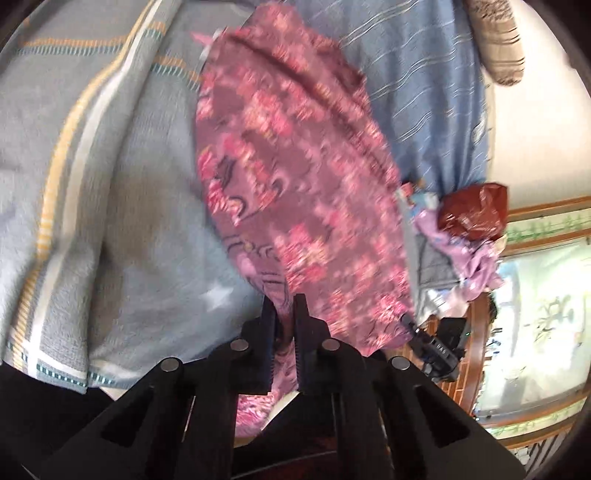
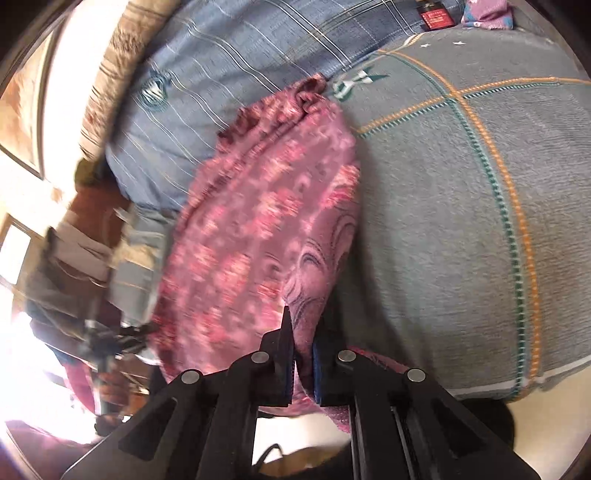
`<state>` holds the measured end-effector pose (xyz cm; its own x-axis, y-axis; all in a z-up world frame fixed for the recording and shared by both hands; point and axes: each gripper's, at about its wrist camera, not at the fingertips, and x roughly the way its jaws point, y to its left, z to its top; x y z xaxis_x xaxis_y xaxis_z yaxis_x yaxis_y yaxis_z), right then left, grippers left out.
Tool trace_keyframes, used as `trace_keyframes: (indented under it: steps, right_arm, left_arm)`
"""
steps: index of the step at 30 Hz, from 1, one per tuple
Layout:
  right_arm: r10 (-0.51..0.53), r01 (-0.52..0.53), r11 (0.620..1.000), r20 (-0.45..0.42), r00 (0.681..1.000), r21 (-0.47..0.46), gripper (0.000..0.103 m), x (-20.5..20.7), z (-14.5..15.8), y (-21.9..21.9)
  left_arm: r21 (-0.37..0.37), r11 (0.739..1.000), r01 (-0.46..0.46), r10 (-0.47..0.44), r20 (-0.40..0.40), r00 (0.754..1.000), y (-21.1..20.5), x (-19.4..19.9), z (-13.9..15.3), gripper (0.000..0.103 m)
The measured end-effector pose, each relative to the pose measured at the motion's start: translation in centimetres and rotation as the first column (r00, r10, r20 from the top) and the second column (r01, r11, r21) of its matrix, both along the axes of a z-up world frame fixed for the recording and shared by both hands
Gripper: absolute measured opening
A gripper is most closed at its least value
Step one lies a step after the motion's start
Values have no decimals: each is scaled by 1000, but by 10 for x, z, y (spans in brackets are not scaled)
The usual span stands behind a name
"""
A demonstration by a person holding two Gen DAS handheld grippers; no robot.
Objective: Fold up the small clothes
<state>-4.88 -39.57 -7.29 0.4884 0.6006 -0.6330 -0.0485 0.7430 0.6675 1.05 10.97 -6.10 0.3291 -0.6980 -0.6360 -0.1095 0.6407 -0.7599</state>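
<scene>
The left gripper [image 1: 285, 314] and right gripper [image 2: 300, 332] both pinch the pink cloth [image 1: 295, 177] tight near the blanket's [image 1: 129, 184] front edge. If one corner slips out, the cloth may drop crooked.

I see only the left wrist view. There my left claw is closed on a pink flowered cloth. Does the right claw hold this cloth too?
Observer: Yes. In the right wrist view the right claw is shut on an edge of the pink flowered garment.
Operator: Thank you. Is there any hard thing on the bed on that side?
Observer: Yes, a small dark box with a red label lies on the blue striped sheet, at the far edge of that view.
Operator: Does it touch the garment?
Observer: No, it lies well apart from it, with bare sheet between them.
</scene>
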Motion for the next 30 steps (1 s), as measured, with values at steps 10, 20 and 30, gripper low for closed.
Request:
trace_keyframes:
  steps: [10,20,30]
  right_arm:
    - [-18,9,962,30,999,274,6,32,21,2]
    - [-58,18,919,88,994,395,6,109,38,11]
    - [-145,79,869,98,985,489,6,226,38,15]
  left_arm:
    - [-134,989,-61,76,110,991,11,34,37,6]
    - [-155,982,-112,134,143,981,33,95,49,6]
    - [-159,970,-186,212,166,963,46,187,49,6]
